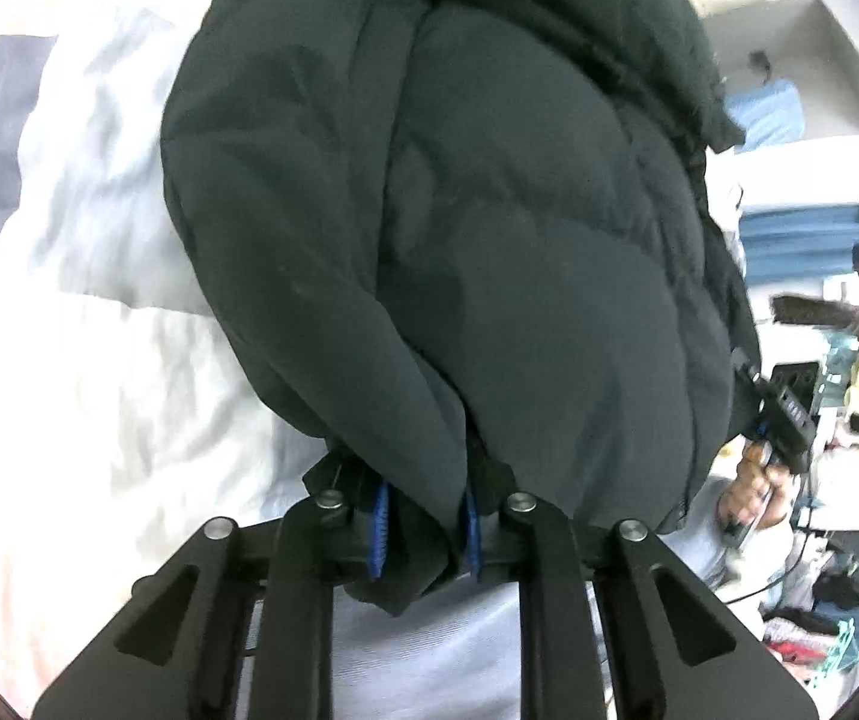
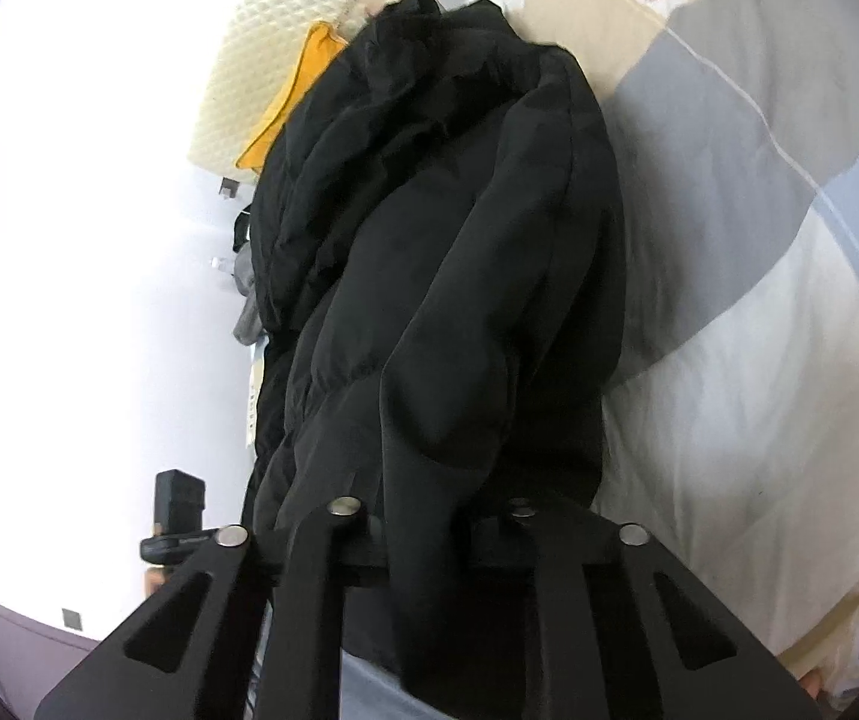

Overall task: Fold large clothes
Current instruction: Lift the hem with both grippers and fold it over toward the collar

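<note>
A big black padded jacket (image 1: 489,210) hangs bunched in front of both cameras, lifted off the bed. My left gripper (image 1: 423,516) is shut on its lower edge, with blue pads (image 1: 378,534) showing on either side of the pinched fabric. My right gripper (image 2: 429,534) is shut on another part of the same jacket (image 2: 441,276); the fabric hides its fingertips. The right gripper also shows in the left wrist view (image 1: 780,420), held in a hand at the jacket's right side.
A white and grey quilt (image 1: 87,312) covers the bed under the jacket; it shows as grey, white and beige patches in the right wrist view (image 2: 759,252). A yellow pillow (image 2: 297,102) lies by a cream headboard. Cluttered shelves (image 1: 837,360) stand to the right.
</note>
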A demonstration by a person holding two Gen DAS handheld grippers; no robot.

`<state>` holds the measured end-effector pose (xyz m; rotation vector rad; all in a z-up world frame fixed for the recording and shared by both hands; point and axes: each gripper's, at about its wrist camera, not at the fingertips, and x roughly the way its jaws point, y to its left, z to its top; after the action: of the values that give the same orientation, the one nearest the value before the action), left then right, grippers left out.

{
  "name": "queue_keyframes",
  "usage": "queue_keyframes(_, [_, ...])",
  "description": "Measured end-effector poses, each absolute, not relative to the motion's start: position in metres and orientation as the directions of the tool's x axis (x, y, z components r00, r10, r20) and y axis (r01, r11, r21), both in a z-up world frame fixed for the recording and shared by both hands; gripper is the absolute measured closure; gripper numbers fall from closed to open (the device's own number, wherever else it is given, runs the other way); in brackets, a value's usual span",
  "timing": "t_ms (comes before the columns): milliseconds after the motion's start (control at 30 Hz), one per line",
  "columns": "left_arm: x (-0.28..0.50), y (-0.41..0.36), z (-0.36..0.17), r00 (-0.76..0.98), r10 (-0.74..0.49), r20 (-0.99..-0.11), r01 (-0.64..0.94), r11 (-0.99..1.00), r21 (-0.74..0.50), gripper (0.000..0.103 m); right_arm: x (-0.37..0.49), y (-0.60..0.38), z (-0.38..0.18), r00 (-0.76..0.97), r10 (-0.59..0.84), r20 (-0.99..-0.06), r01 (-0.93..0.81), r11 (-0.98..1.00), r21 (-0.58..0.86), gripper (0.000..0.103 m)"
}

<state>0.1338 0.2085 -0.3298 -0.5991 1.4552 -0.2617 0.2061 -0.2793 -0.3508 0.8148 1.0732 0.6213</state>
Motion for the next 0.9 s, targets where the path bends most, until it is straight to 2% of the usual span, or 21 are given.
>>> queue_keyframes(200, [0.135, 0.222, -0.292, 0.270, -0.545, -0.793, -0.188, 0.778, -0.599, 0.085, 0.200, -0.294, -0.315, 0.428, 0.772, -0.470, -0.095, 0.555, 0.826, 0.097])
queue_keyframes(500, [0.102, 0.250, -0.206, 0.475, -0.536, -0.698, -0.145, 0.734, -0.663, 0.085, 0.157, -0.328, -0.228, 0.546, 0.780, -0.305, -0.247, 0.498, 0.831, 0.097])
queue_keyframes(900, [0.008, 0.260, -0.155, 0.566, -0.573, -0.592, -0.116, 0.656, -0.746, 0.086, 0.051, -0.352, -0.167, 0.581, 0.793, -0.185, -0.383, 0.466, 0.798, 0.098])
